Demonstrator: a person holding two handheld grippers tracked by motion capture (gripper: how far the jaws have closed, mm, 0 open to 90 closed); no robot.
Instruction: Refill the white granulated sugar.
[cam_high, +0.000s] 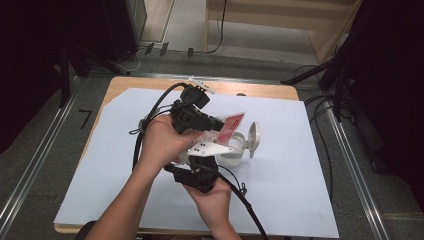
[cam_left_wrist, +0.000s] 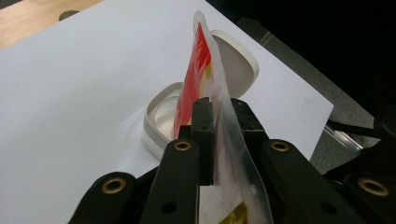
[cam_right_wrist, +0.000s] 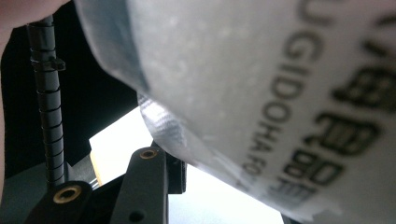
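Observation:
A pouch (cam_high: 233, 123), red at one side and clear at the other, hangs above a white container (cam_high: 236, 151) whose flip lid (cam_high: 253, 137) stands open. My left gripper (cam_high: 219, 124) is shut on the pouch's edge; in the left gripper view the pouch (cam_left_wrist: 198, 65) rises upright from between the closed jaws, with the container (cam_left_wrist: 161, 116) just behind. My right gripper (cam_high: 200, 162) sits below, under the left hand. In the right gripper view the pouch's printed clear side (cam_right_wrist: 233, 70) lies right against the camera and covers the jaw tips, so its grip is hidden.
A white sheet (cam_high: 300, 190) covers most of the wooden table (cam_high: 130, 82). Black cables trail from both grippers, one looping left (cam_high: 137, 140) and one running to the front edge (cam_high: 250, 210). Dark stands flank the table.

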